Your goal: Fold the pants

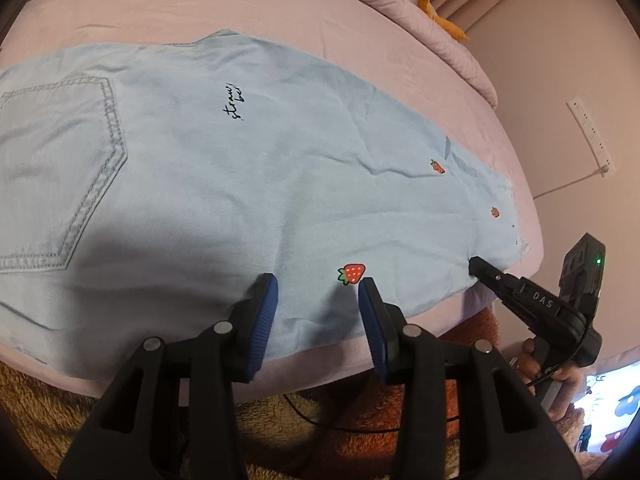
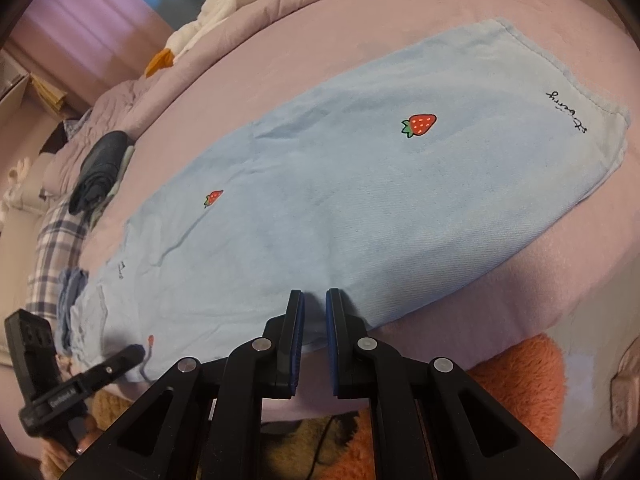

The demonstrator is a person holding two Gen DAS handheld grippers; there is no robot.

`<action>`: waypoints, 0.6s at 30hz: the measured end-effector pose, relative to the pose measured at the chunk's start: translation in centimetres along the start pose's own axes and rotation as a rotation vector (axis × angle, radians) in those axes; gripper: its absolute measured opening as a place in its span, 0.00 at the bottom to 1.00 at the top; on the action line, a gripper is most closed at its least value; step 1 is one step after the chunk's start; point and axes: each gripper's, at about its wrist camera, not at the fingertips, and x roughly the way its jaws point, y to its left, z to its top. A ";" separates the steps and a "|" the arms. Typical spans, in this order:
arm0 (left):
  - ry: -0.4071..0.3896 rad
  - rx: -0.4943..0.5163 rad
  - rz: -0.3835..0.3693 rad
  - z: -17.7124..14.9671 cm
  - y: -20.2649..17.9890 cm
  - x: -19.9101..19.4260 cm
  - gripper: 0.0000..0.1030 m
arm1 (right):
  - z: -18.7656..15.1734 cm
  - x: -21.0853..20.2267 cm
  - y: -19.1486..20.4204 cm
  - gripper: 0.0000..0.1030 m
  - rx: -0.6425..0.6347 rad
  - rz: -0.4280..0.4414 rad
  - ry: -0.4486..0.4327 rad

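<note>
While looking along both tongs from the near edge of the pink-sheeted bed (image 1: 280,0), logging position first: seeing the pale-blue denim pants with strawberry prints (image 1: 280,160) lying flat on the sheet, long axis running along that near edge, pocketed seat end toward the left, hem end toward the right corner.

Finding the left gripper (image 1: 318,300) hanging released, blue pads spread wide, straddling the pants' near edge just beside the largest strawberry, roughly mid-length.

Finding the right gripper (image 2: 314,312) sitting on the same near edge further toward the hem, pads drawn almost together with a narrow slit left and cloth showing in that slit. Not being able to tell whether gripping or only framing the fabric.

Judging the fold as not yet started: lying at full length, no layer turned over. Expecting the coming move to depend on both tongs sharing the near long edge, right one nearer the hem, so probably carrying the hem end along the long axis toward the seat.

Seeing no container anywhere. Noting only a pile of dark folded clothes (image 2: 100,168) resting near the far left edge, well apart.
</note>
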 end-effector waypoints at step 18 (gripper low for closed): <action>-0.093 -0.034 -0.039 -1.3 0.5 -0.7 0.40 | -0.1 -2.7 0.6 0.25 -0.139 -0.109 -0.103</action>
